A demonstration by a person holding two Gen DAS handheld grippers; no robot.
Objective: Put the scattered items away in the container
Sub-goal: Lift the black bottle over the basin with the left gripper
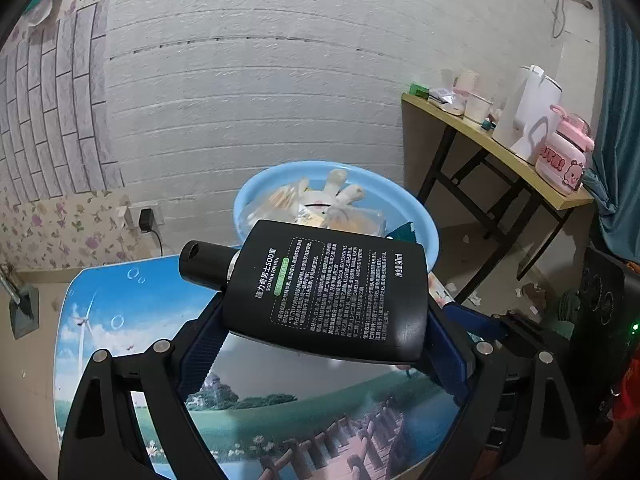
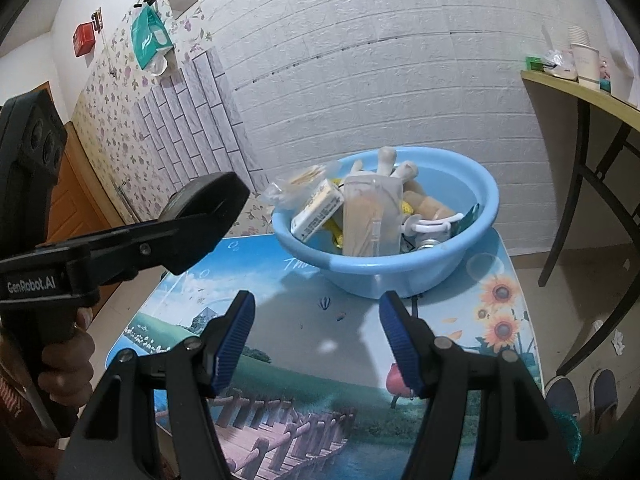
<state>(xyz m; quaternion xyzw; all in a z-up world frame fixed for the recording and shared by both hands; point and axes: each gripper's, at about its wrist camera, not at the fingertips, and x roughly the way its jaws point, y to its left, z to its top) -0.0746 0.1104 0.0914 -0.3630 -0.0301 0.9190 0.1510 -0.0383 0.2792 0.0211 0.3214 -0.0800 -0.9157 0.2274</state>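
My left gripper (image 1: 320,312) is shut on a flat black lotion bottle (image 1: 332,288) with white print, held on its side above the table, cap pointing left. Beyond it stands the light blue basin (image 1: 424,224), full of packets and a plush toy (image 1: 332,196). In the right wrist view the basin (image 2: 384,276) sits at the far side of the table with several items inside. My right gripper (image 2: 318,340) is open and empty above the table, short of the basin. The left gripper's body (image 2: 120,236) with the bottle's dark shape shows at the left.
The picture-printed table top (image 2: 320,360) carries the basin. A wooden side table (image 1: 500,148) with a white kettle, cups and a pink bottle stands at the right. The white brick wall is close behind the basin. Shoes (image 2: 580,400) lie on the floor at the right.
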